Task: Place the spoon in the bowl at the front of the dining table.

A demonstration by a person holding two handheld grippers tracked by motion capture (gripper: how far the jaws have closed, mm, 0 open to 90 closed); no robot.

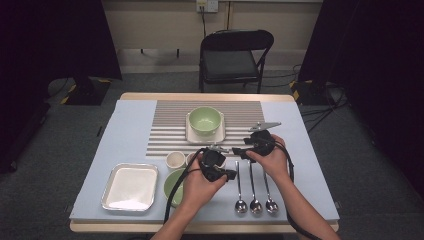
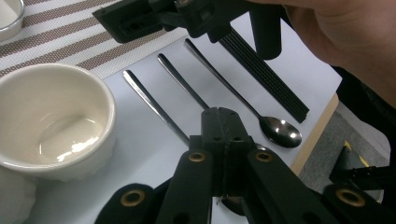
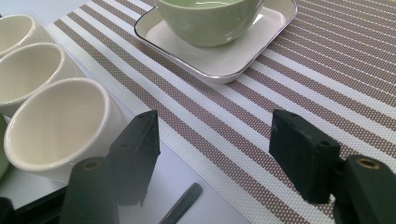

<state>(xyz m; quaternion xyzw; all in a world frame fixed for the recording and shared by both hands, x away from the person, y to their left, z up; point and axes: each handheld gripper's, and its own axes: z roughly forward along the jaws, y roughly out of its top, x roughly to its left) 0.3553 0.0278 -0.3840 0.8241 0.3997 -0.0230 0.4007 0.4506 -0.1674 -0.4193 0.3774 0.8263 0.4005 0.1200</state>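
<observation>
Steel spoons (image 1: pixel 255 192) lined up for pickup; left gripper (image 2: pixel 223 122) fingers pressed together above them, right gripper (image 3: pixel 212 149) fingers spread, empty.

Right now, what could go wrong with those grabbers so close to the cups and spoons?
The open right gripper has one jaw close beside a cup; a sideways nudge might tip it. The shut left gripper hovers over the spoons and could knock them out of line. Both grippers sit close together and may bump.
</observation>
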